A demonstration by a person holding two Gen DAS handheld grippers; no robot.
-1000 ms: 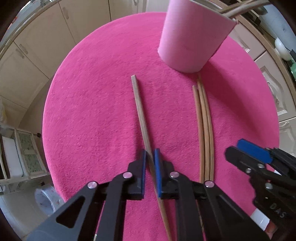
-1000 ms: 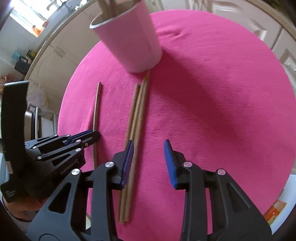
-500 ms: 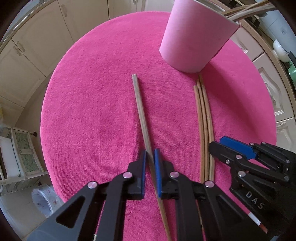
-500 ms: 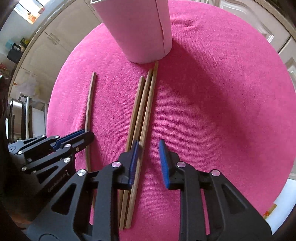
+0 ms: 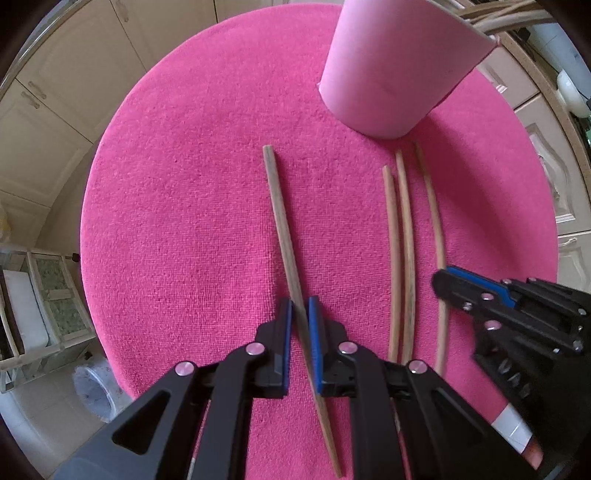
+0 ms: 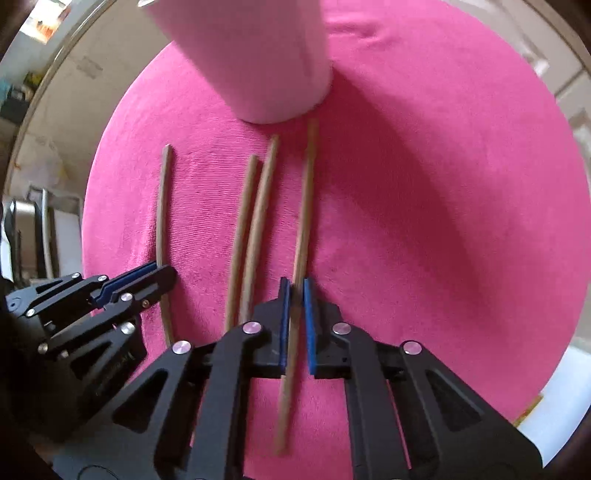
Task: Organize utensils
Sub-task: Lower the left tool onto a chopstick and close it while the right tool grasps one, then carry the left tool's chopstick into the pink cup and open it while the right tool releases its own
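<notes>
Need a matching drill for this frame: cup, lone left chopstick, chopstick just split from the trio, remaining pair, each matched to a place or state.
Column 1:
1 pink cup
2 lone chopstick
3 split-off chopstick
4 chopstick pair

Column 2:
A clamped in right gripper
B lying free on the pink mat
C clamped in left gripper
D upright, holding chopsticks

Pairs: 1-D, 2-C, 3-A, 4-B

Four brown wooden chopsticks lay on the pink cloth (image 5: 177, 221), all pointing toward 12 o'clock. One lone chopstick (image 5: 282, 236) lay at centre; two more (image 5: 400, 251) lay side by side at 3 o'clock; the fourth chopstick (image 6: 303, 221) lay just apart. A pink cup (image 5: 395, 62) stood upright at 1 o'clock, sticks (image 5: 509, 16) inside.
</notes>
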